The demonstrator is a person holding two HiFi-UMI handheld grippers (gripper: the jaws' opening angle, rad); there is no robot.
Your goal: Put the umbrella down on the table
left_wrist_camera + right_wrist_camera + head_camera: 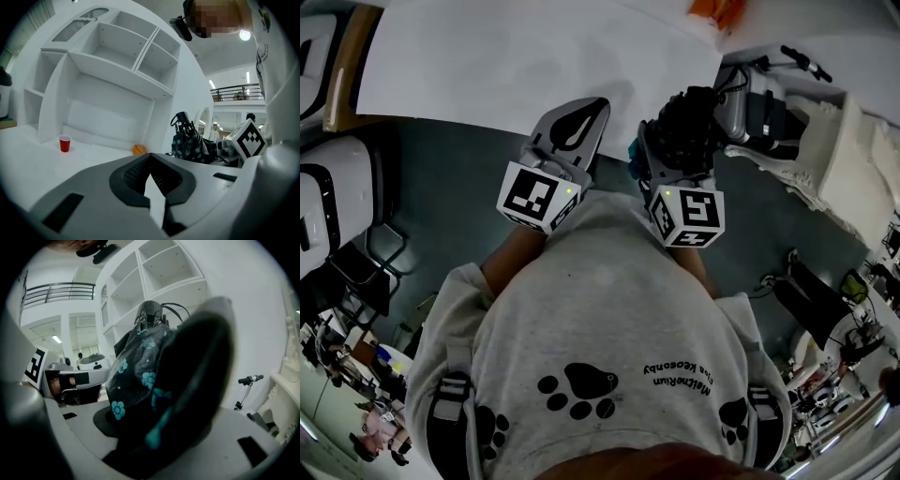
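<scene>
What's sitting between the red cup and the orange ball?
Nothing; in the left gripper view, only bare table separates red cup and orange ball.

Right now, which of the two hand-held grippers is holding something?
The right hand-held gripper: it grips the dark flowered umbrella, while the left hand-held gripper is shut, empty.

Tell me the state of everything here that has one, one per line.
umbrella: folded, held by right gripper
right gripper: shut on umbrella
left gripper: shut, empty
red cup: upright on table
orange ball: resting on table
shelf: visible compartments empty
</scene>
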